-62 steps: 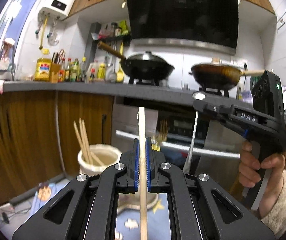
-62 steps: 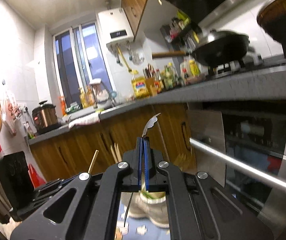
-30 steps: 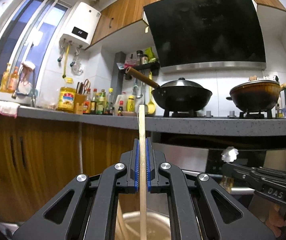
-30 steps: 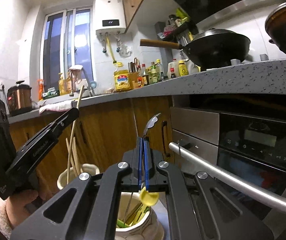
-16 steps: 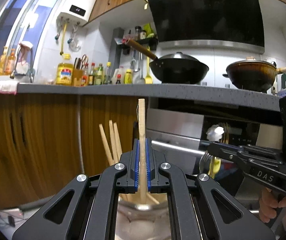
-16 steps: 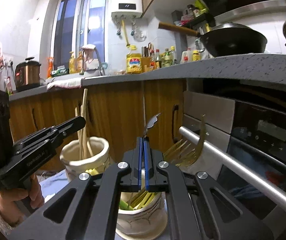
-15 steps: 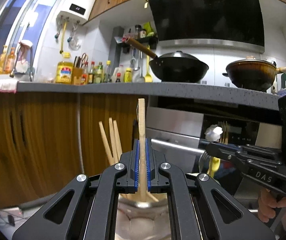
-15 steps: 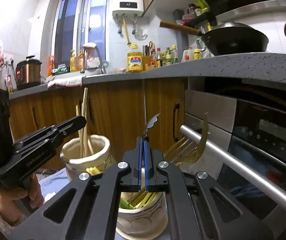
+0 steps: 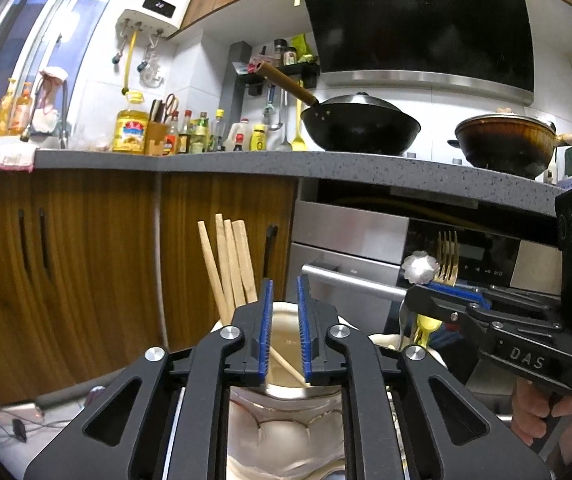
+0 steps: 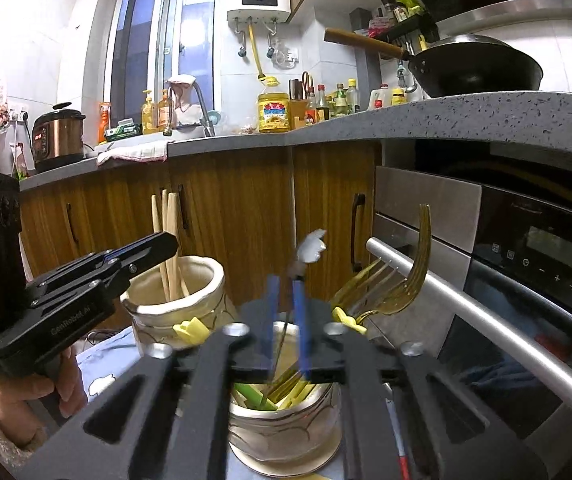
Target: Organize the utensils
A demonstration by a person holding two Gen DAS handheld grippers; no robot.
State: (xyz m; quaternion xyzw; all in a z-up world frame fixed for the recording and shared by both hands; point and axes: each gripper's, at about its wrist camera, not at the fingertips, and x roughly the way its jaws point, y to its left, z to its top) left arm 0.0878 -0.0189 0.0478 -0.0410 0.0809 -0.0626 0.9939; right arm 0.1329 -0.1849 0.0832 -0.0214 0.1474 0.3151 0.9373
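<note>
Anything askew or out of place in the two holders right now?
Nothing spilled or damaged. Chopsticks lean in the left holder; forks splay from the right holder. One silver utensil stands loose between the right gripper's open fingers.

Two ceramic holders [image 10: 174,296]; four chopsticks [image 9: 228,264]; two woks [image 9: 360,124].

Left claw [image 9: 284,328] is spread open over the cream jar [image 9: 286,432]. Four chopsticks [image 9: 228,264] lean inside it. Right claw [image 9: 438,300] sits beside
</note>
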